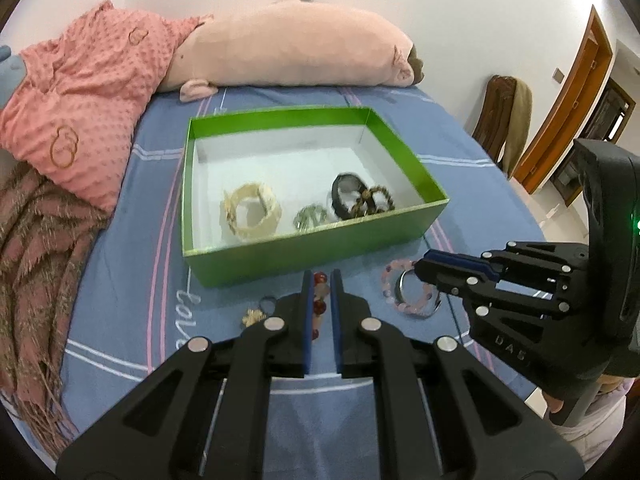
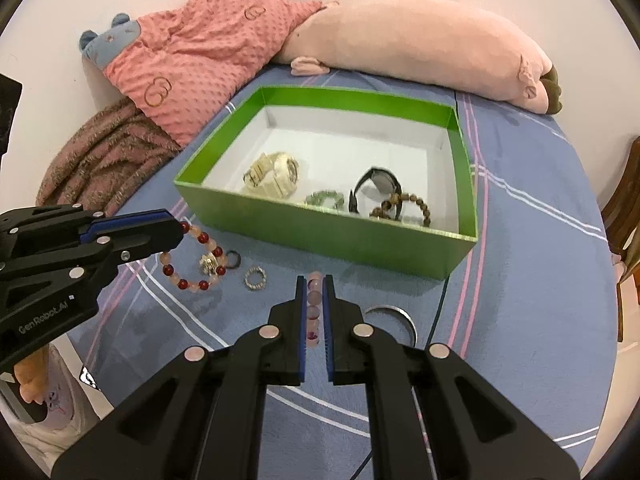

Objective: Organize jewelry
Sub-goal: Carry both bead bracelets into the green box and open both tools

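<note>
A: In the box (image 2: 320,236)?
B: Four pieces on its white floor: cream watch (image 2: 274,176) toward the left wall, green bracelet (image 2: 325,199) by the front wall, black watch (image 2: 376,184) and brown bead bracelet (image 2: 404,208) toward the right.

A: In front of the box?
B: On the blue bedsheet (image 2: 520,280): red bead bracelet (image 2: 192,258), gold charm (image 2: 210,264), dark ring (image 2: 233,259), sparkly ring (image 2: 255,279), pink bracelet (image 1: 406,290), silver bangle (image 2: 394,318). Behind the box, a pink pillow (image 2: 200,60) and plush pig (image 2: 420,44); wooden door (image 1: 568,108) far right.

A: Grippers?
B: Left gripper (image 1: 321,280) nearly closed, red beads between its fingers. Right gripper (image 2: 314,284) closed to a narrow gap around pink beads. Firm grip on either: cannot tell.
</note>
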Demonstrator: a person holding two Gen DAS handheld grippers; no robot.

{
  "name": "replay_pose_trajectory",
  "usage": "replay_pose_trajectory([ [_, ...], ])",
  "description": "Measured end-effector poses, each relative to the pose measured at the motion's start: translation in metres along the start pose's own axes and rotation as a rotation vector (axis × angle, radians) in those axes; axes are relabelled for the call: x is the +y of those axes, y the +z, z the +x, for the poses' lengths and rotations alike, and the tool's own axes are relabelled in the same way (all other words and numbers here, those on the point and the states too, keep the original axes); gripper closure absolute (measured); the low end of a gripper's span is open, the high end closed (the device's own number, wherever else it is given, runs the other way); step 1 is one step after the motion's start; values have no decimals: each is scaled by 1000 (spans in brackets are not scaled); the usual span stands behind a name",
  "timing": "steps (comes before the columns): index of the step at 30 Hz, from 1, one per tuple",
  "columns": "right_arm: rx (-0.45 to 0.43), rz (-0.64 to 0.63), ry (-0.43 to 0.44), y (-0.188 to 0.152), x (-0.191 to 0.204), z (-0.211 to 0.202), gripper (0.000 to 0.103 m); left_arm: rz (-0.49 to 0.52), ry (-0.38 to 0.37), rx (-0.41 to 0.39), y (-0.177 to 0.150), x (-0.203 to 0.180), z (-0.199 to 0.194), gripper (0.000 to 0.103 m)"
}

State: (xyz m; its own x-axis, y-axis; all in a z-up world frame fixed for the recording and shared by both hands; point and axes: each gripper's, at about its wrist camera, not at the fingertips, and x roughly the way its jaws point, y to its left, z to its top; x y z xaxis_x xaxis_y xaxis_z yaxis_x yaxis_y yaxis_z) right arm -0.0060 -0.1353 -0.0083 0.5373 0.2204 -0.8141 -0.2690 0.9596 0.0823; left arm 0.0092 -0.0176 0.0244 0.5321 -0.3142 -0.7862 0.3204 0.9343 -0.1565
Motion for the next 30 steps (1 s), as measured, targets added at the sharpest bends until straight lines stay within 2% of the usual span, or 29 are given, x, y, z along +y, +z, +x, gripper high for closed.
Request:
replay_pose_trajectory([
  [10,-135,28,-3,39,-9,-38,96,16,15,-72,33,-7,-15,95],
  [16,-195,55,-17,73,-18,-42,96,-26,28,-81,67,3,2,95],
  [23,-179,129,-17,102,-38,4,96,-90,-21,-33,96,13,59,95],
  [30,-99,212,-101,109,-83,73,96,-43,23,24,99,1,121,95],
])
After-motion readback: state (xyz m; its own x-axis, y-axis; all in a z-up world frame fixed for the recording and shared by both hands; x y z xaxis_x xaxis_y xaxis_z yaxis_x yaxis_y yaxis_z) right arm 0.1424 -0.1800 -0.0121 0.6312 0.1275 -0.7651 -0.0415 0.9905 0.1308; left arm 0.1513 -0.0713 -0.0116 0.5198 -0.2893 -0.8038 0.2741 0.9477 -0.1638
